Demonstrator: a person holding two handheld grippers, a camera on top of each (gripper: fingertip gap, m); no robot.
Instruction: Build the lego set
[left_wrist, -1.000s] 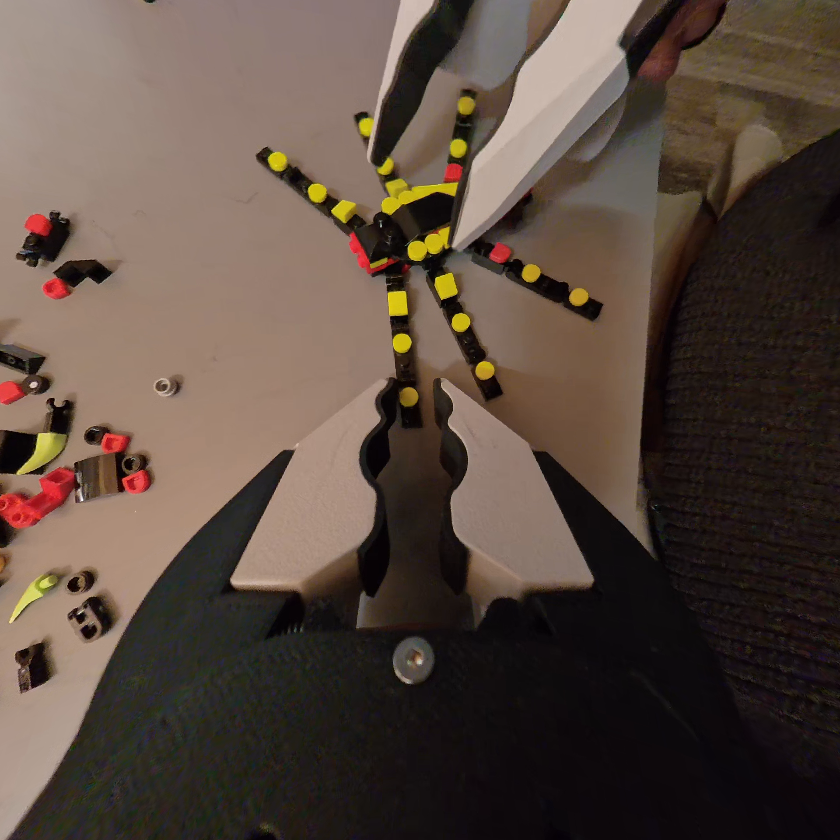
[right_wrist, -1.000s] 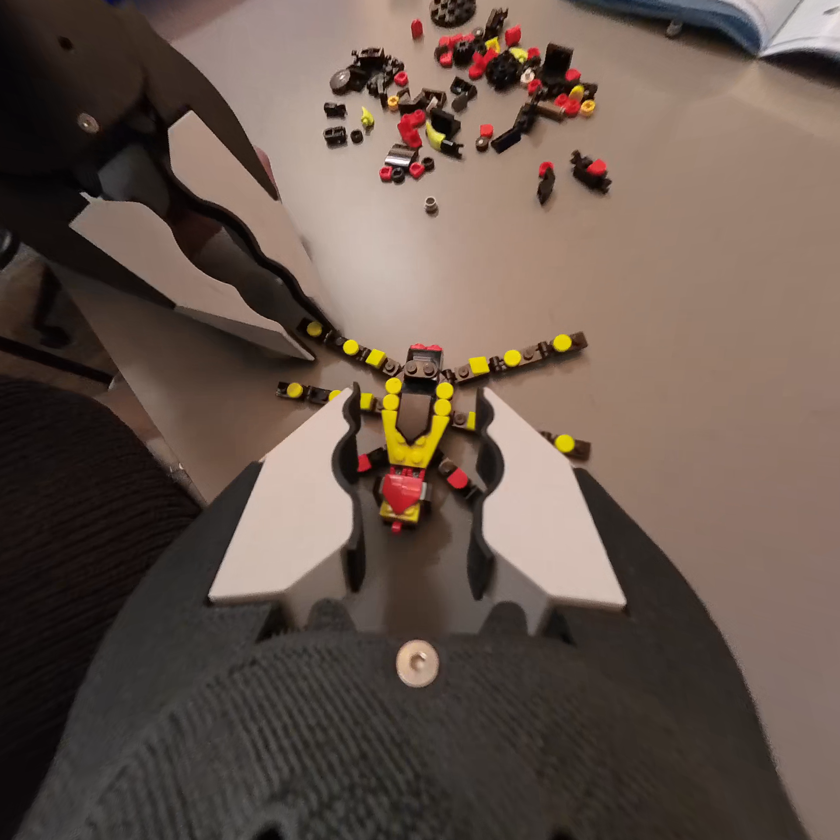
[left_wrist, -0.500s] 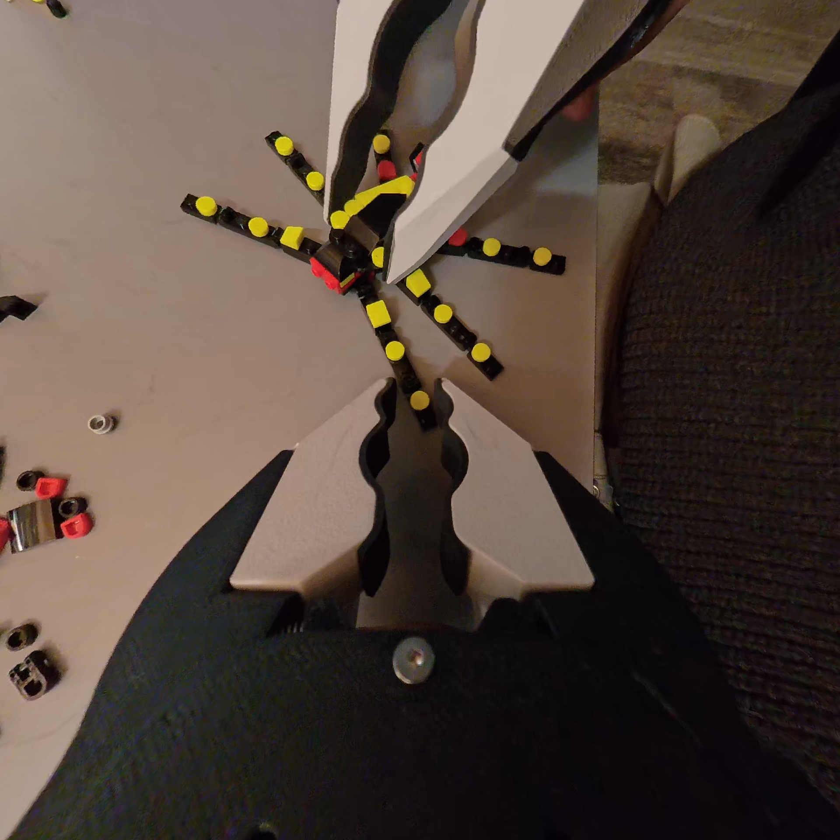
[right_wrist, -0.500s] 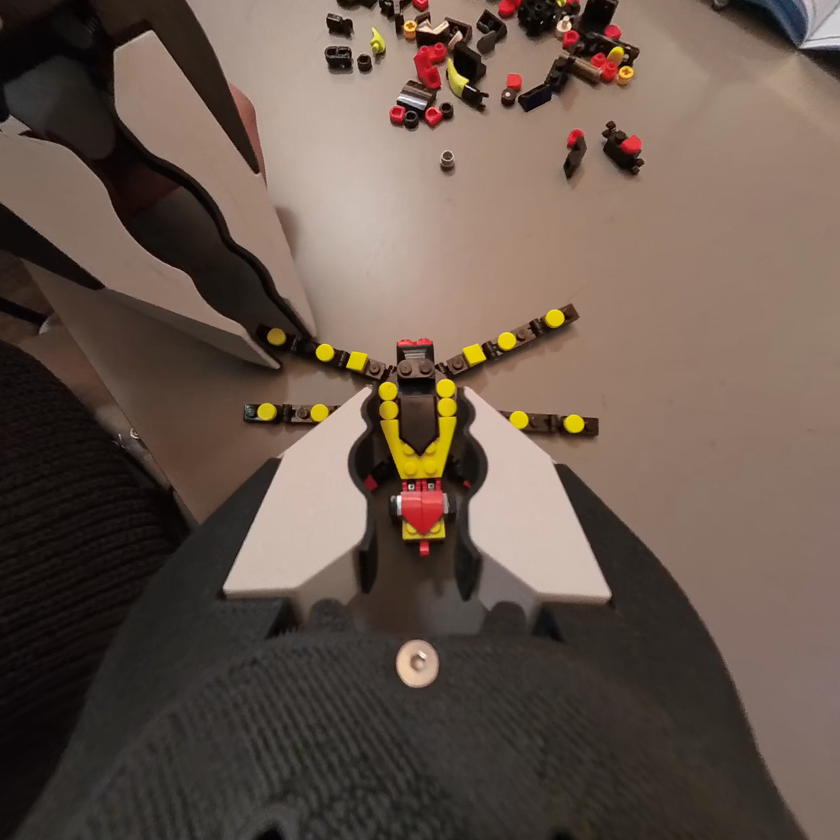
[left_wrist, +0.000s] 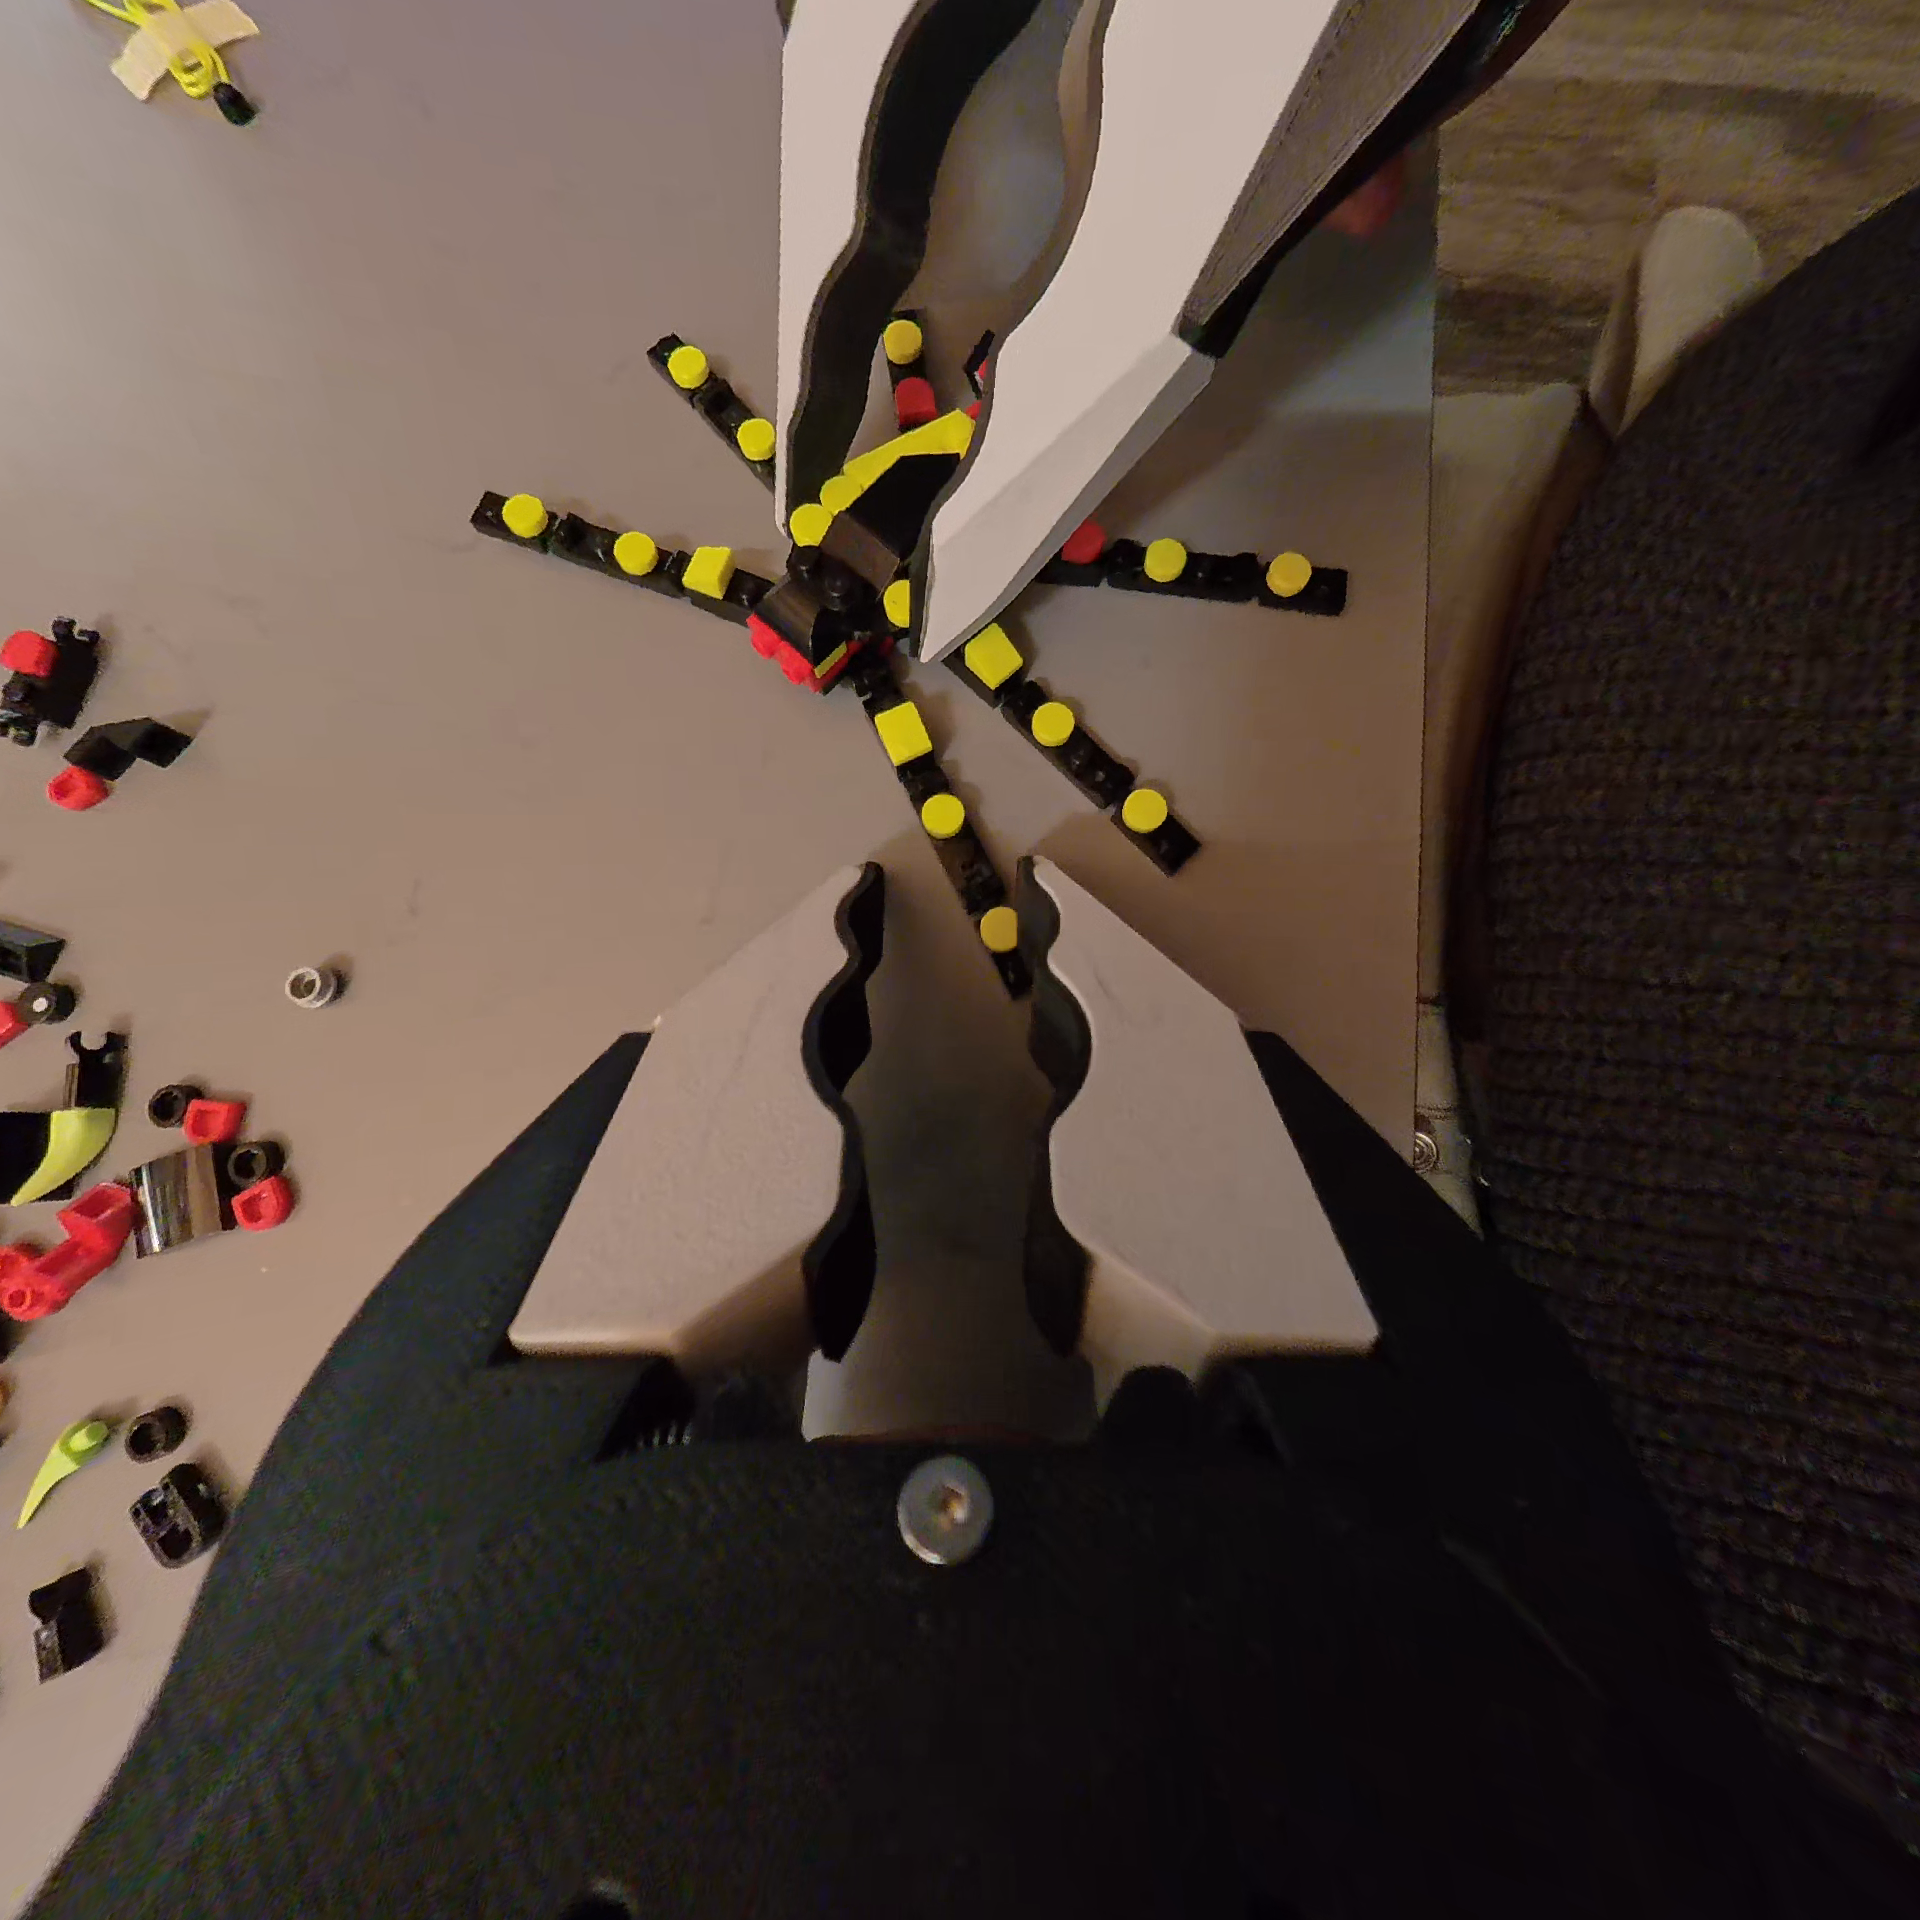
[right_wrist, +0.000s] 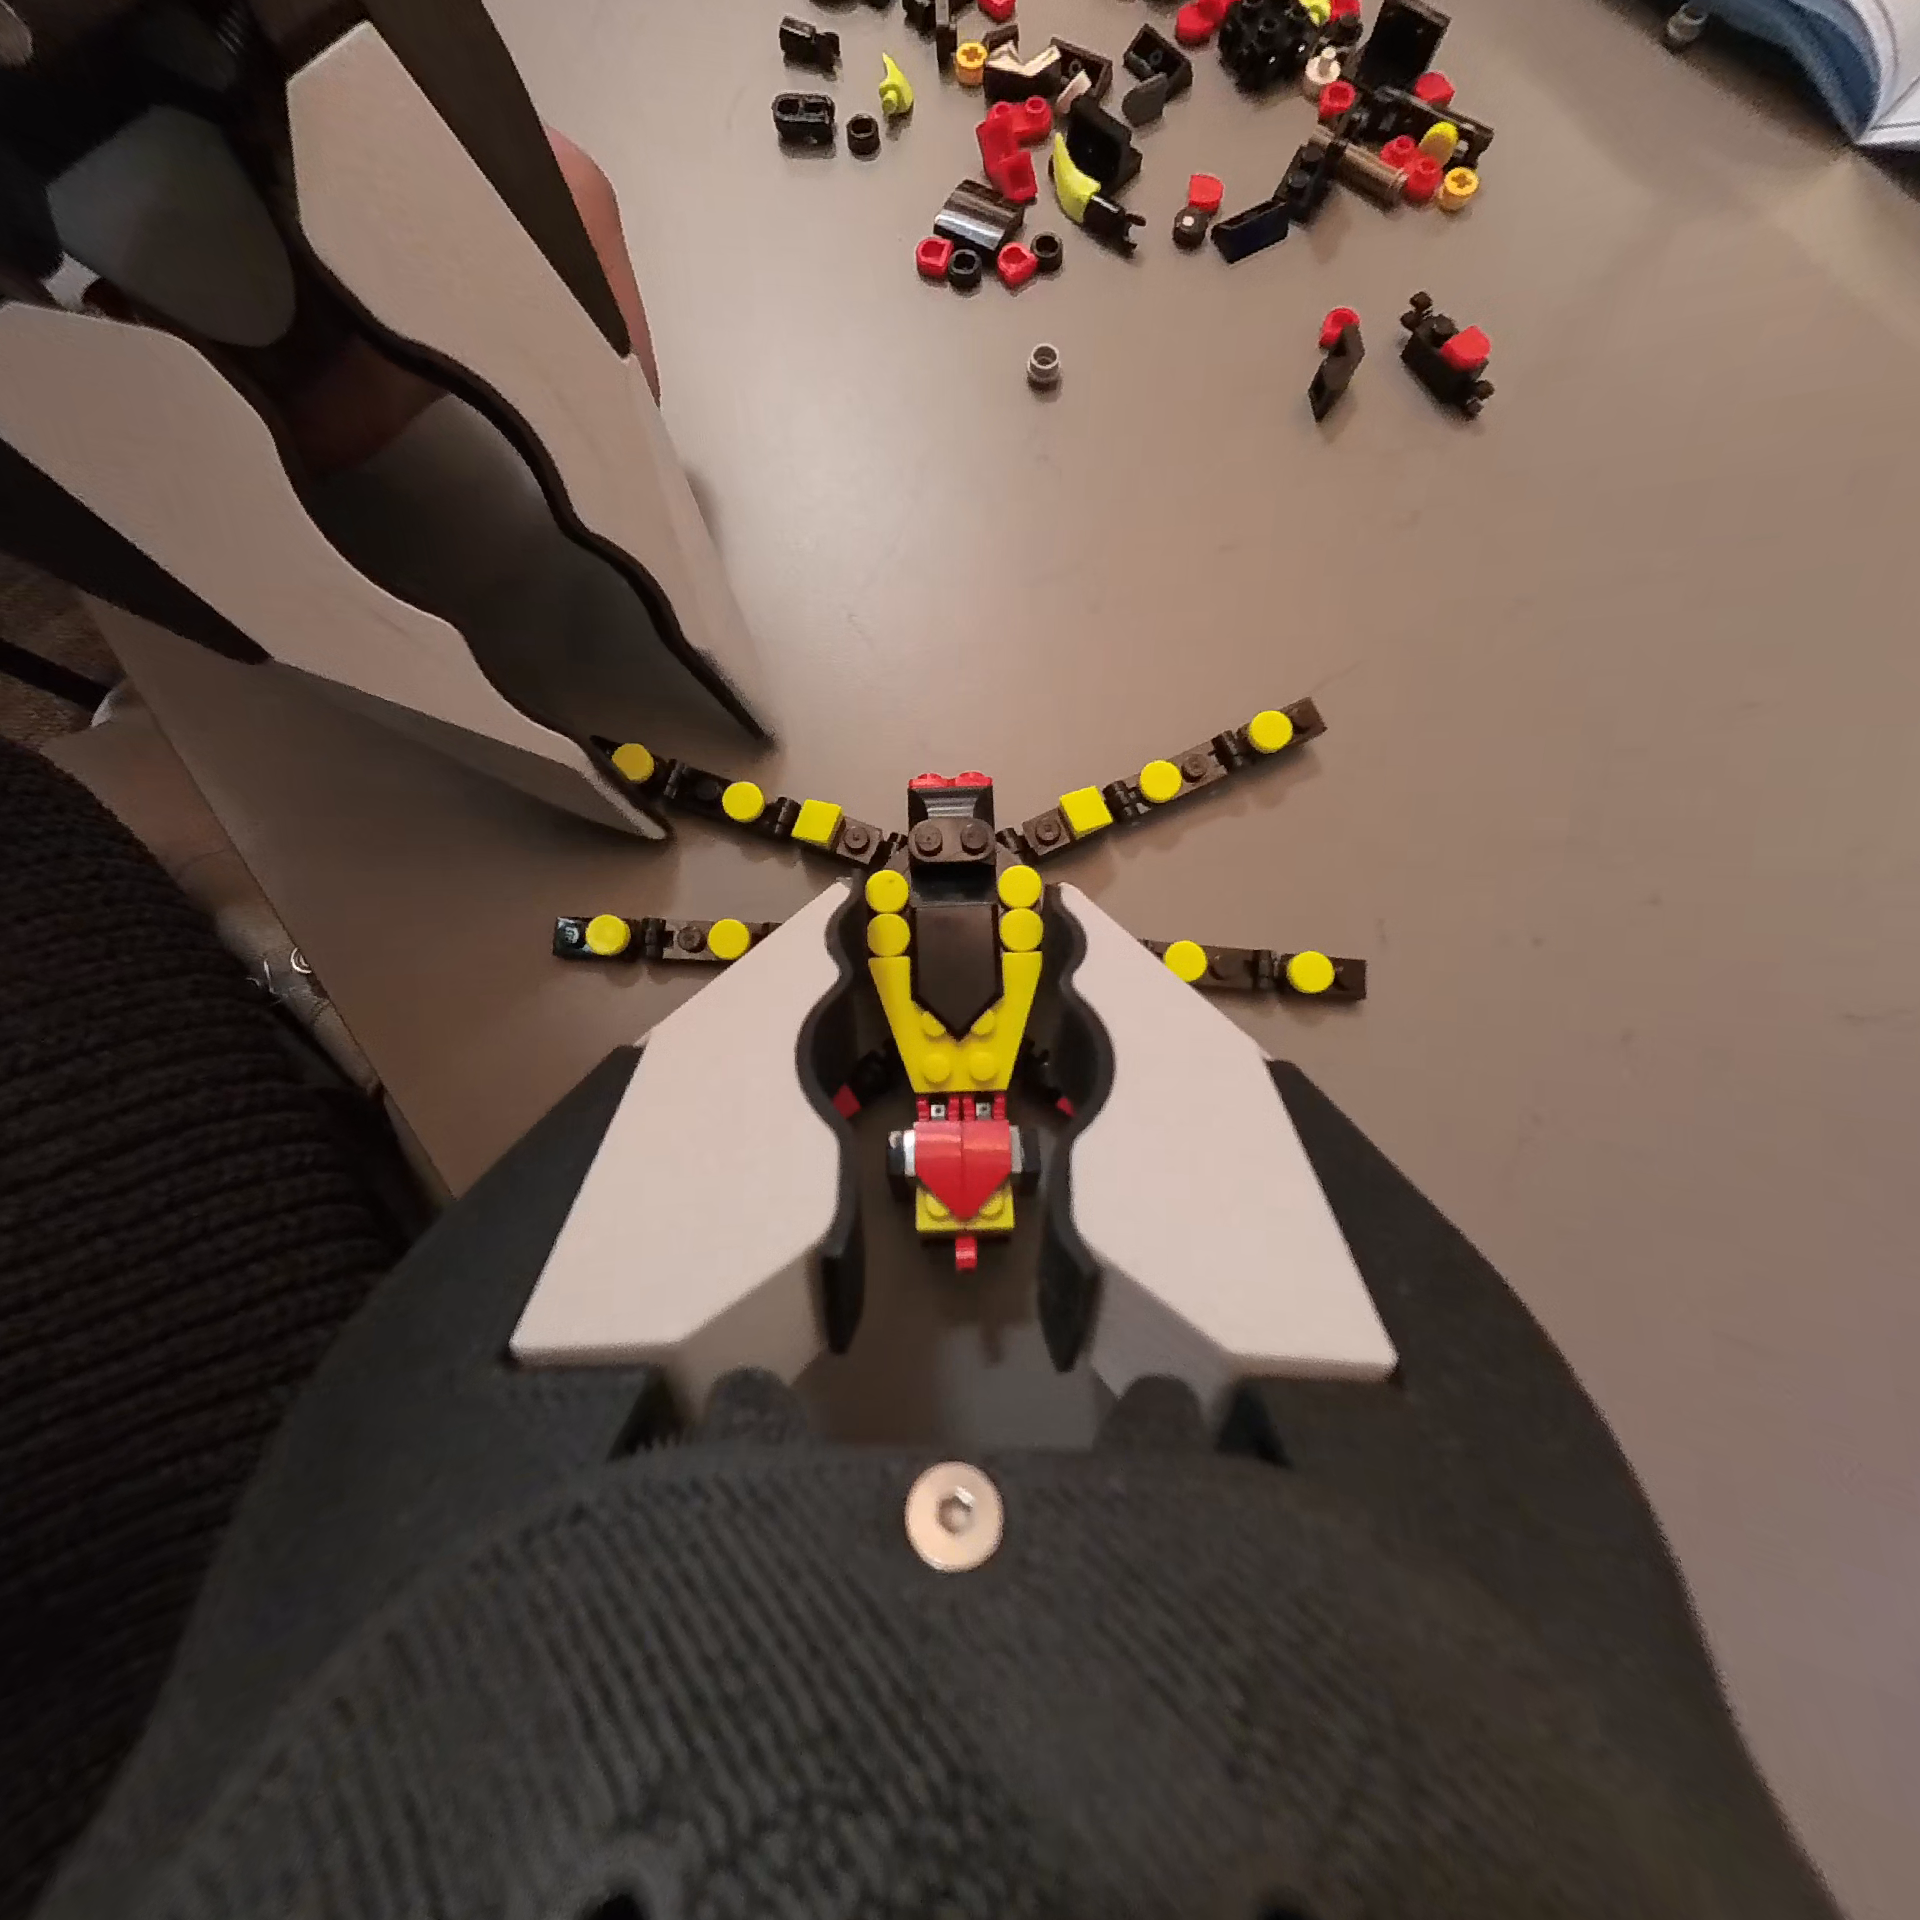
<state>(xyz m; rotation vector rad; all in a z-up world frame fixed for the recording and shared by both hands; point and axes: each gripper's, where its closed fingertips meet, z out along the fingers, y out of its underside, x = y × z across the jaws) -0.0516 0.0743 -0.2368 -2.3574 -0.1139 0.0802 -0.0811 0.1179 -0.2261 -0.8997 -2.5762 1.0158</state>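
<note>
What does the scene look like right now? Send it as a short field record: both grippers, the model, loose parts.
model: black, yellow and red spider build, flat on the grey table
right gripper: jaws closed against both sides of the spider's body
left gripper: jaws apart, straddling the tip of one front leg; grip not confirmed
loose parts: scattered pile beyond the model's head
stray piece: small grey round stud, alone between pile and model
</note>
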